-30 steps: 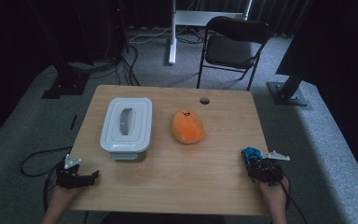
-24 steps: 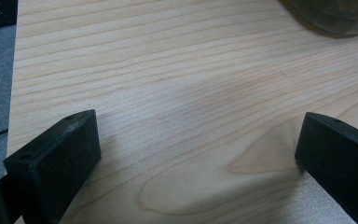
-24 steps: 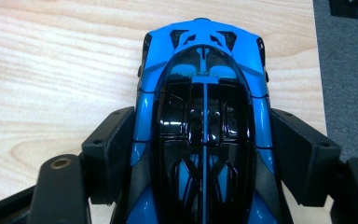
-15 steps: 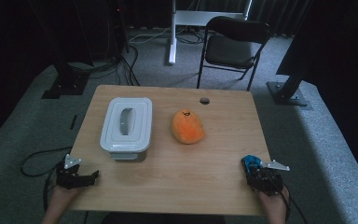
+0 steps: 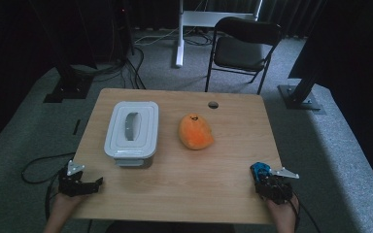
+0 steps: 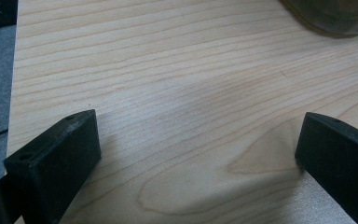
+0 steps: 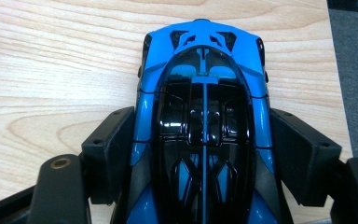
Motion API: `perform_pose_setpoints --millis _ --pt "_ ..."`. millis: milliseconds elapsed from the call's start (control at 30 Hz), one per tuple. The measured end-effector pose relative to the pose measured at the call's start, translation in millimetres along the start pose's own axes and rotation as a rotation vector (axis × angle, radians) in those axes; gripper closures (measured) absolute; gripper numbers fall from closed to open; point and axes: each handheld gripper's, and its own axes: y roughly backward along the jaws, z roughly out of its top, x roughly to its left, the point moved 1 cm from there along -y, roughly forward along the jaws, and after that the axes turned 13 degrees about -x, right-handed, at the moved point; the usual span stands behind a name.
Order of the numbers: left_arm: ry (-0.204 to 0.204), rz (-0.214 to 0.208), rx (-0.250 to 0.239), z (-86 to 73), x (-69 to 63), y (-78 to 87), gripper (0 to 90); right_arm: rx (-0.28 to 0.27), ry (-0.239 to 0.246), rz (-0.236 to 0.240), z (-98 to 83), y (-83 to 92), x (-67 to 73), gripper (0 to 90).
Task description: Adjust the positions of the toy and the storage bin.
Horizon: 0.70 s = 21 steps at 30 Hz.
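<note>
A blue and black toy car [image 7: 203, 70] sits between the jaws of my right gripper [image 7: 205, 125], and both pads press on its sides. In the high view the car [image 5: 259, 169] and my right gripper [image 5: 267, 180] are at the table's front right, near the edge. At the front left corner my left gripper [image 5: 95, 183] is open. Its jaws stand wide apart over bare wood in the left gripper view [image 6: 196, 140], with nothing between them.
On the wooden table [image 5: 213, 199] a white lidded container [image 5: 132, 128] stands left of centre, its corner [image 6: 340, 16] showing ahead of the left jaws. An orange rounded object [image 5: 194, 131] lies mid-table. A cable hole [image 5: 213, 104] is at the back; a folding chair [image 5: 243, 46] stands beyond.
My right gripper has shifted slightly toward the table's near edge with the car still in it. The left gripper has stayed put.
</note>
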Motion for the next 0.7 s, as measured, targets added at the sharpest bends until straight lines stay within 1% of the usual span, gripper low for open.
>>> perform_pose_setpoints --millis 67,133,233,300,333,433,567,600,700 --pt "0.000 0.000 0.000 0.0 0.0 0.0 0.4 -0.004 -0.006 0.001 0.4 -1.3 -0.2 26.7" --pt "0.000 0.000 0.000 0.0 0.0 0.0 0.4 -0.003 0.001 0.000 0.7 -2.3 0.4 26.7" --pt "0.000 0.000 0.000 0.0 0.0 0.0 0.4 -0.006 -0.007 0.002 -0.6 -3.2 0.2 26.6" --pt "0.000 0.000 0.000 0.0 0.0 0.0 0.4 -0.011 -0.026 0.007 -2.6 -3.1 -0.9 26.5" --pt "0.000 0.000 0.000 0.0 0.0 0.0 0.4 -0.002 -0.029 0.011 -3.9 -3.9 -1.2 26.3" --pt "0.000 0.000 0.000 0.0 0.0 0.0 0.4 -0.008 -0.041 0.014 -4.7 -3.5 -1.8 25.8" --pt "0.000 0.000 0.000 0.0 0.0 0.0 0.4 0.007 -0.047 0.034 -5.1 -5.4 -3.7 20.7" --pt "0.000 0.000 0.000 0.0 0.0 0.0 0.4 0.015 -0.041 0.038 -5.1 -6.0 -3.5 19.3" --pt "0.000 0.000 0.000 0.0 0.0 0.0 0.4 0.010 -0.029 0.030 -3.7 -4.4 -2.9 15.3"
